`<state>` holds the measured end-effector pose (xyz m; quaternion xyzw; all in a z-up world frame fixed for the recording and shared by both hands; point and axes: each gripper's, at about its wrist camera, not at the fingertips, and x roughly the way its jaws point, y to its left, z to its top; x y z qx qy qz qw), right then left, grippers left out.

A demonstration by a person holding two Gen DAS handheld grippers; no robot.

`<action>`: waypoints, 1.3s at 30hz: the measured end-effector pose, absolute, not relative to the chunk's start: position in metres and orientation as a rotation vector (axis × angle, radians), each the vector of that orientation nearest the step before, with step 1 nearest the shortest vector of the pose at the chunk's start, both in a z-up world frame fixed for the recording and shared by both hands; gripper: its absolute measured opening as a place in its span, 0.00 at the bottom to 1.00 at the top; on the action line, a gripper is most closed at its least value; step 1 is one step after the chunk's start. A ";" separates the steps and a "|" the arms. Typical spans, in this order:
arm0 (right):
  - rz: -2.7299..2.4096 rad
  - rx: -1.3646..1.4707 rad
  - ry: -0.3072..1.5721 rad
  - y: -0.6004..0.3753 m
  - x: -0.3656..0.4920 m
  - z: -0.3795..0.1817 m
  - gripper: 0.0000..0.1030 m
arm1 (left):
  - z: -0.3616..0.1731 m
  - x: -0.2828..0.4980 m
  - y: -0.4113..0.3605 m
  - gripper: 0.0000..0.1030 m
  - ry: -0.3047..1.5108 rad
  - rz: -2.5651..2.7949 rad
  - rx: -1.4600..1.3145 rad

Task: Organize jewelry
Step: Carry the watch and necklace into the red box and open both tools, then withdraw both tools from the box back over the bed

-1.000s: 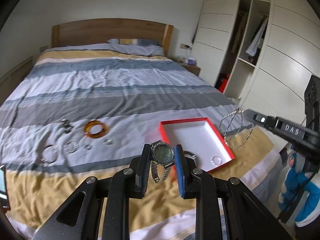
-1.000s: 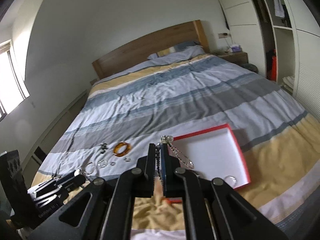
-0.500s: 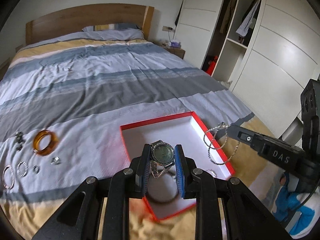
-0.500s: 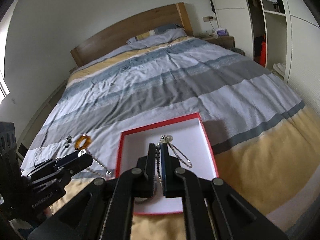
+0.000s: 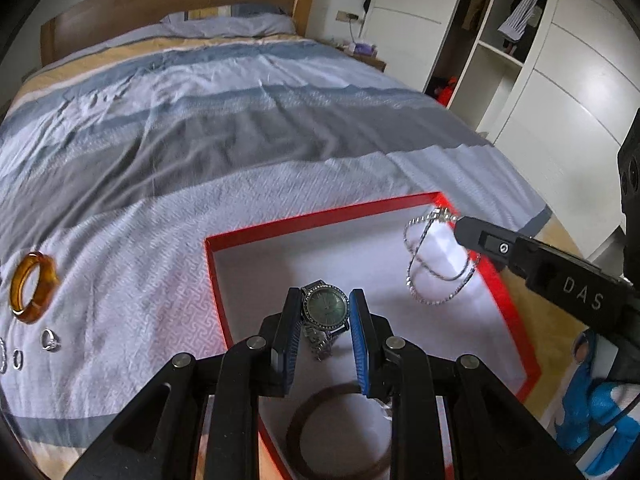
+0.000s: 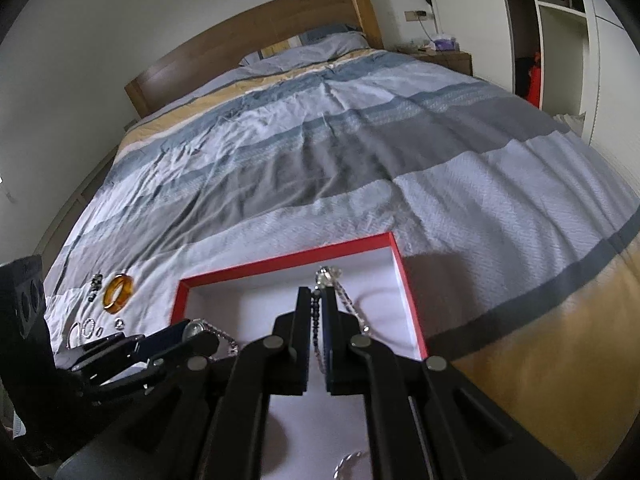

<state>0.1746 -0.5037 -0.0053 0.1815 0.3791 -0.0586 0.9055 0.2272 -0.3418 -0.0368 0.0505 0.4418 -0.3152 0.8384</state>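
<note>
My left gripper is shut on a silver wristwatch with a green dial, held over the red-rimmed white box on the bed. My right gripper is shut on a silver chain necklace, which hangs in loops over the box's right side; the chain also shows in the right wrist view. A dark bangle lies in the box under my left gripper. An amber bangle and small rings lie on the cover to the left.
The striped bed cover stretches back to a wooden headboard. White wardrobes stand on the right, with a bedside table beside them. More small silver pieces lie left of the box.
Both grippers have moved forward and down over the red box with the watch and necklace still held. The loose jewelry has slid toward the left edge of the views.
</note>
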 end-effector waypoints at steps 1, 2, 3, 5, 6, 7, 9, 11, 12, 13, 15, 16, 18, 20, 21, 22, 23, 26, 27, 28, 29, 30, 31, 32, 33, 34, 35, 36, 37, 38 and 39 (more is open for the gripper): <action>-0.121 0.378 0.791 -0.506 0.177 -0.009 0.04 | -0.040 0.229 -0.343 0.22 0.940 -0.663 0.109; -0.121 0.380 0.798 -0.508 0.179 -0.013 0.04 | -0.044 0.230 -0.343 0.22 0.947 -0.659 0.110; -0.123 0.385 0.807 -0.510 0.181 -0.017 0.05 | -0.048 0.232 -0.342 0.22 0.955 -0.654 0.109; -0.123 0.392 0.823 -0.512 0.183 -0.023 0.04 | -0.054 0.234 -0.342 0.22 0.968 -0.645 0.113; -0.123 0.391 0.835 -0.513 0.184 -0.027 0.04 | -0.058 0.235 -0.341 0.22 0.977 -0.640 0.113; -0.124 0.389 0.840 -0.514 0.185 -0.029 0.05 | -0.060 0.234 -0.341 0.22 0.978 -0.636 0.114; -0.126 0.390 0.857 -0.515 0.184 -0.035 0.05 | -0.063 0.234 -0.341 0.22 0.982 -0.635 0.113; -0.130 0.390 0.873 -0.516 0.184 -0.039 0.05 | -0.066 0.233 -0.342 0.22 0.986 -0.637 0.115; -0.132 0.390 0.880 -0.516 0.183 -0.042 0.05 | -0.067 0.232 -0.342 0.22 0.986 -0.635 0.119; -0.134 0.389 0.891 -0.517 0.183 -0.044 0.05 | -0.068 0.232 -0.343 0.23 0.983 -0.630 0.125; -0.139 0.385 0.899 -0.519 0.182 -0.047 0.05 | -0.069 0.233 -0.344 0.24 0.980 -0.625 0.131; -0.136 0.386 0.902 -0.519 0.181 -0.048 0.05 | -0.069 0.233 -0.344 0.24 0.977 -0.624 0.136; -0.131 0.382 0.908 -0.519 0.181 -0.048 0.05 | -0.069 0.233 -0.347 0.24 0.972 -0.623 0.150; -0.127 0.387 0.908 -0.520 0.179 -0.048 0.06 | -0.068 0.233 -0.348 0.24 0.969 -0.625 0.156; -0.127 0.388 0.908 -0.520 0.178 -0.048 0.06 | -0.068 0.233 -0.348 0.24 0.972 -0.630 0.156; -0.129 0.387 0.910 -0.520 0.177 -0.047 0.06 | -0.067 0.233 -0.348 0.24 0.973 -0.630 0.156; -0.132 0.386 0.913 -0.520 0.175 -0.048 0.06 | -0.067 0.232 -0.348 0.26 0.975 -0.633 0.155; -0.138 0.381 0.919 -0.521 0.171 -0.047 0.06 | -0.065 0.230 -0.348 0.31 0.975 -0.638 0.158; -0.140 0.377 0.922 -0.521 0.169 -0.047 0.06 | -0.064 0.229 -0.348 0.32 0.973 -0.640 0.160; -0.142 0.374 0.923 -0.521 0.167 -0.047 0.06 | -0.063 0.228 -0.348 0.36 0.973 -0.640 0.159; -0.142 0.375 0.922 -0.521 0.164 -0.046 0.06 | -0.061 0.227 -0.347 0.39 0.972 -0.638 0.157; -0.142 0.376 0.921 -0.521 0.162 -0.045 0.06 | -0.059 0.225 -0.346 0.40 0.971 -0.636 0.154; -0.143 0.375 0.919 -0.521 0.158 -0.043 0.06 | -0.058 0.225 -0.345 0.41 0.970 -0.635 0.152; -0.143 0.373 0.916 -0.520 0.155 -0.041 0.06 | -0.056 0.223 -0.344 0.42 0.969 -0.633 0.151; -0.143 0.370 0.913 -0.520 0.152 -0.039 0.06 | -0.053 0.222 -0.342 0.43 0.967 -0.632 0.150; -0.145 0.366 0.910 -0.519 0.148 -0.036 0.08 | -0.050 0.220 -0.341 0.45 0.964 -0.633 0.148; -0.145 0.364 0.906 -0.518 0.144 -0.033 0.11 | -0.046 0.217 -0.339 0.47 0.959 -0.633 0.148; -0.145 0.364 0.900 -0.516 0.140 -0.029 0.14 | -0.043 0.214 -0.338 0.48 0.955 -0.632 0.147; -0.146 0.363 0.894 -0.515 0.135 -0.026 0.21 | -0.040 0.211 -0.337 0.50 0.951 -0.632 0.145; -0.148 0.361 0.889 -0.514 0.133 -0.023 0.28 | -0.036 0.208 -0.335 0.52 0.947 -0.631 0.142; -0.153 0.355 0.882 -0.511 0.127 -0.018 0.30 | -0.031 0.203 -0.332 0.53 0.943 -0.628 0.138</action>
